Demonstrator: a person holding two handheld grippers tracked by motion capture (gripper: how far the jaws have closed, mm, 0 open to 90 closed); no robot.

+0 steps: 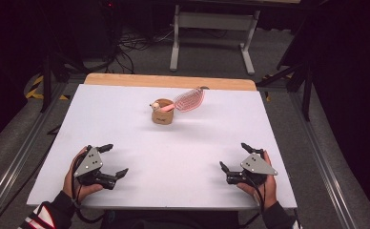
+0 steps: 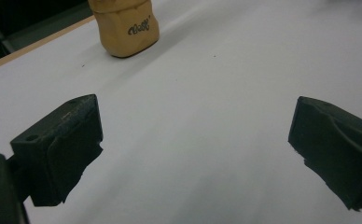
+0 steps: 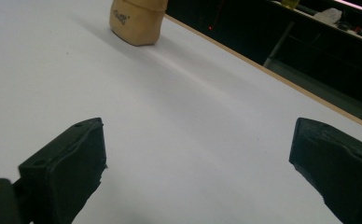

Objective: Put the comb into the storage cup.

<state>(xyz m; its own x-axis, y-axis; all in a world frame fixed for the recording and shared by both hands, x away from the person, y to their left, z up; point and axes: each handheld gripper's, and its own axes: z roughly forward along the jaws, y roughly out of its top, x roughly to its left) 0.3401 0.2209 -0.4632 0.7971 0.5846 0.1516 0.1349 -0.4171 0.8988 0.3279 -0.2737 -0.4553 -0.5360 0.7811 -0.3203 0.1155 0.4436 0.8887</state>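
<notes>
A small tan cup (image 1: 162,112) stands upright on the white table (image 1: 126,109), toward the far middle. A pink wire whisk (image 1: 189,100) rests in it, its head leaning out to the right. The cup's tan body with dark lettering appears at the top of the left gripper view (image 2: 125,25) and the right gripper view (image 3: 137,21). My left gripper (image 1: 113,161) lies near the front left edge, open, with nothing between its jaws. My right gripper (image 1: 234,156) lies near the front right edge, likewise open and empty. Both are well short of the cup.
A wooden strip (image 1: 169,81) edges the table's far side. Beyond it stands a white metal frame (image 1: 211,28) on a grey floor with cables (image 1: 130,45). Metal rails (image 1: 316,152) run along both sides of the table.
</notes>
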